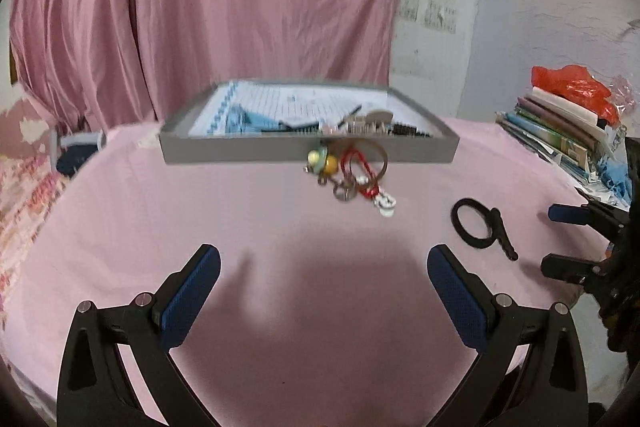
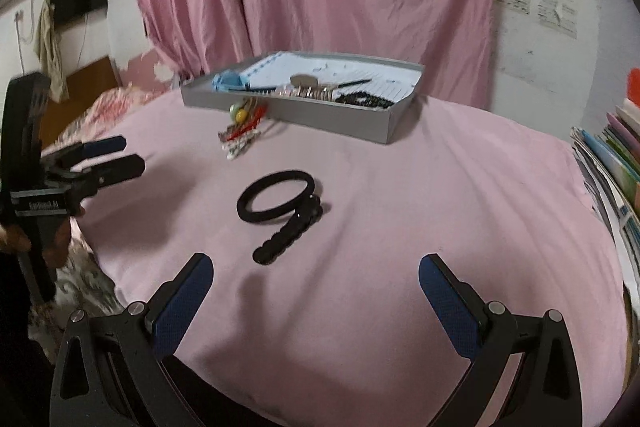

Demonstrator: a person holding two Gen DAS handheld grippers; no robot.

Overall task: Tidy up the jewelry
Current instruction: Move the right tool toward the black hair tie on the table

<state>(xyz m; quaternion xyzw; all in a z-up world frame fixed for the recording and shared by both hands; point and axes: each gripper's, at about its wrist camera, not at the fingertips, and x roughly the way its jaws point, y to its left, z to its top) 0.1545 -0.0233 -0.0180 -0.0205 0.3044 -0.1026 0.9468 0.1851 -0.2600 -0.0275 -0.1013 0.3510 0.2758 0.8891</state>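
Observation:
A grey tray lined with blue-printed paper stands at the back of the pink table and holds a blue piece, beads and small trinkets. In front of it lies a heap of jewelry: red cord, bangle, yellow and green beads, white charms. A black ring with a beaded handle lies nearer. My left gripper is open and empty, well short of the heap. My right gripper is open and empty just behind the black ring; it also shows at the right edge of the left wrist view.
A pink curtain hangs behind the table. A stack of books and a red bag sit at the right edge. The left gripper and the hand holding it show at left in the right wrist view. A floral bedspread lies left.

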